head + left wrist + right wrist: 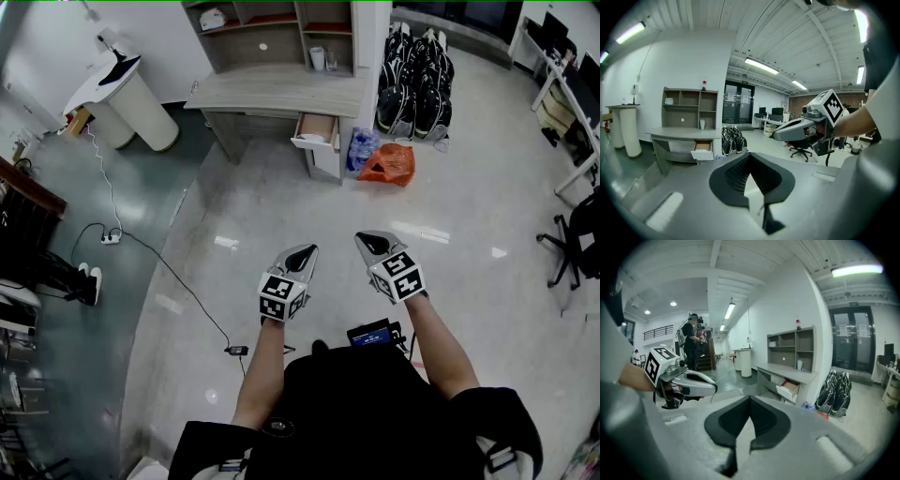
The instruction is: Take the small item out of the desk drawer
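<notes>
Standing well apart from the desk, the person holds the left gripper and the right gripper with jaws closed on nothing, while the drawer there is pulled out, its contents too small to tell.

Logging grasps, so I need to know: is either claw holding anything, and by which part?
Nothing is held: the left claw and right claw are both shut and empty.

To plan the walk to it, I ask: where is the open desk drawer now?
In the head view the open drawer is at top centre, at the right end of the grey desk, just left of a blue bag.
</notes>
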`<state>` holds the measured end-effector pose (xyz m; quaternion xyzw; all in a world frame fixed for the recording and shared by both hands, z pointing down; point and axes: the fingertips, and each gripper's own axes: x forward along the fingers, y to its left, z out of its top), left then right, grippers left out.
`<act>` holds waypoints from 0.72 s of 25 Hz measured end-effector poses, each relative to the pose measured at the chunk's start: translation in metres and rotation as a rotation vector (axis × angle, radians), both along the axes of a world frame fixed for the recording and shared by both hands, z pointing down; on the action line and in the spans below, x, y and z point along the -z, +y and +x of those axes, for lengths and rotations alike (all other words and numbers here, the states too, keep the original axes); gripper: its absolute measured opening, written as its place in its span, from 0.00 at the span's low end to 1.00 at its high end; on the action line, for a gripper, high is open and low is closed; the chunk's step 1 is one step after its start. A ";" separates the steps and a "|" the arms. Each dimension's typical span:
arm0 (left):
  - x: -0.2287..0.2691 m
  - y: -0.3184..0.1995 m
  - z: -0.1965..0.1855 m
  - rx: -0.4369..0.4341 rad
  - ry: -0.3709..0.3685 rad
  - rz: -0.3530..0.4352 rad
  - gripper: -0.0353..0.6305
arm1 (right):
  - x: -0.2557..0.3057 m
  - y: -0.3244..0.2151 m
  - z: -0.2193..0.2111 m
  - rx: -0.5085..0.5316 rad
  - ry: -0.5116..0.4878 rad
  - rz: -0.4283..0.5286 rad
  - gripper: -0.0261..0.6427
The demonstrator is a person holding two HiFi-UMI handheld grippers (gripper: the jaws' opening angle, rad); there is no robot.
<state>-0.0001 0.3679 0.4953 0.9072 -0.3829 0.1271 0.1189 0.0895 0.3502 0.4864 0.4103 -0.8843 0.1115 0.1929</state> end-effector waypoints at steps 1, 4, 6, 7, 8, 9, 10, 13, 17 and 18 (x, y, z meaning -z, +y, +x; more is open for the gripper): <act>0.000 0.000 0.000 -0.002 0.001 -0.001 0.06 | 0.000 0.000 -0.001 0.001 0.000 0.000 0.04; 0.001 0.001 -0.001 -0.008 0.004 -0.001 0.06 | 0.000 0.001 -0.002 0.004 0.003 0.000 0.04; 0.001 0.001 -0.001 -0.008 0.006 0.001 0.06 | 0.000 0.001 -0.003 0.009 0.004 0.001 0.04; 0.002 0.001 -0.001 -0.008 0.006 0.002 0.06 | 0.000 0.001 -0.003 0.011 0.004 0.001 0.04; 0.003 0.001 -0.001 -0.009 0.006 0.002 0.06 | 0.000 0.002 -0.003 0.013 0.005 0.000 0.04; 0.003 0.001 0.000 -0.009 0.007 0.002 0.06 | 0.001 0.002 -0.003 0.014 0.005 0.000 0.04; 0.004 0.001 0.000 -0.010 0.007 0.001 0.06 | 0.001 0.002 -0.003 0.015 0.006 -0.001 0.04; 0.002 0.001 0.001 -0.011 0.000 0.000 0.06 | 0.000 0.001 -0.001 0.009 0.001 -0.001 0.04; 0.000 0.002 0.004 -0.013 -0.020 0.003 0.06 | -0.002 0.003 0.004 0.002 -0.018 -0.011 0.04; -0.001 0.001 0.005 -0.013 -0.022 0.002 0.06 | -0.003 0.003 0.005 0.004 -0.018 -0.013 0.04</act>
